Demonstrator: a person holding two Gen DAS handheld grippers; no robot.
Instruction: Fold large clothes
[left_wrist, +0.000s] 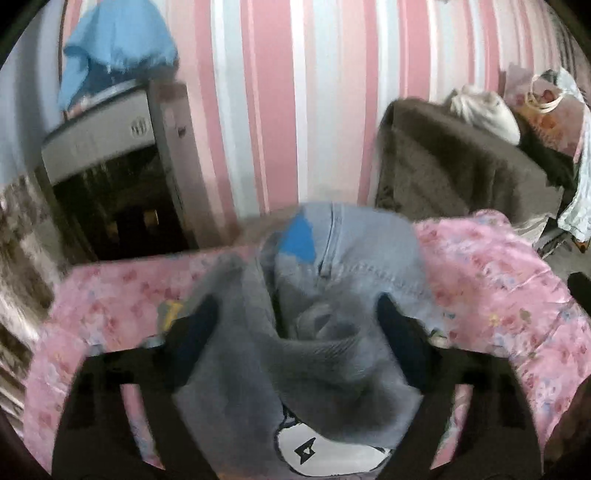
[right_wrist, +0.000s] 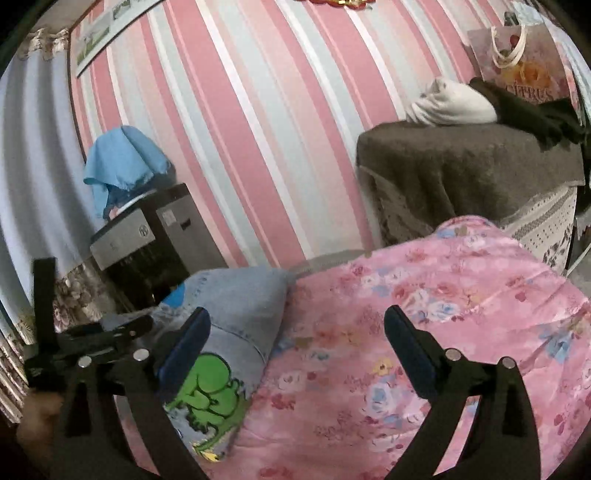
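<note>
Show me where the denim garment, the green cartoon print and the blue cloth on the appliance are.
Denim garment (left_wrist: 362, 254): left wrist view, on its stitched seam panel.
Green cartoon print (right_wrist: 210, 391): right wrist view, on its middle.
Blue cloth (right_wrist: 122, 162): right wrist view, on its draped front.

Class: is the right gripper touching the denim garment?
Cannot tell. In the right wrist view, the right gripper is open; one finger overlaps the denim garment, but no contact shows plainly.

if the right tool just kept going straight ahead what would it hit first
Most likely the pink floral satin quilt: the open right tool points over it, with the light-blue denim garment off to its left. Depth is unclear.
</note>
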